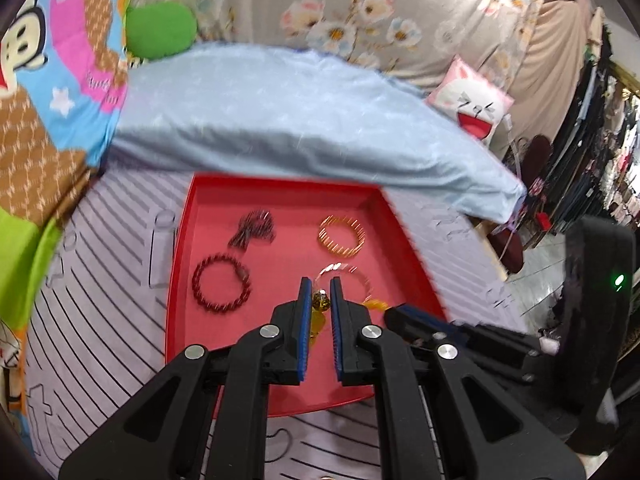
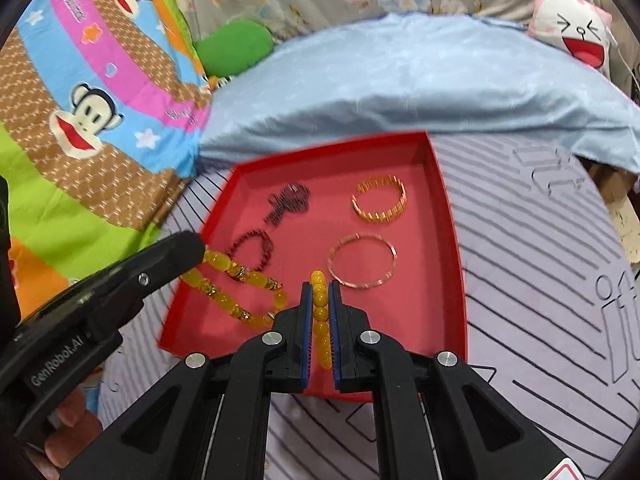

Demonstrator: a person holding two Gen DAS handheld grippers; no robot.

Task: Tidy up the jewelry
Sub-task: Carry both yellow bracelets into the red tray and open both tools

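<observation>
While it hangs above the shallow red cardboard tray [image 2: 448, 216], a yellow bead string [image 2: 236, 276] is gripped at its ends by the closed left gripper [image 2: 200, 246] and right gripper [image 2: 320, 292].

A bed [image 2: 540, 248] covered by a pale lilac sheet with dark stripes and outlined lettering carries everything here. Directly on the sheet lies a shallow red rectangular tray [image 2: 450, 216], its far edge near a long pale blue pillow [image 2: 400, 80] that runs across the head end of the bed. To the left of the pillow and tray, a bright cartoon-monkey quilt [image 2: 80, 100] in blue, pink, brown and green is heaped along the bed's left side. A green cushion [image 2: 236, 52] rests beyond the pillow's left end. A pink-and-white cartoon-face cushion [image 2: 572, 28] sits by the pillow's right end, toward the far right corner.
</observation>
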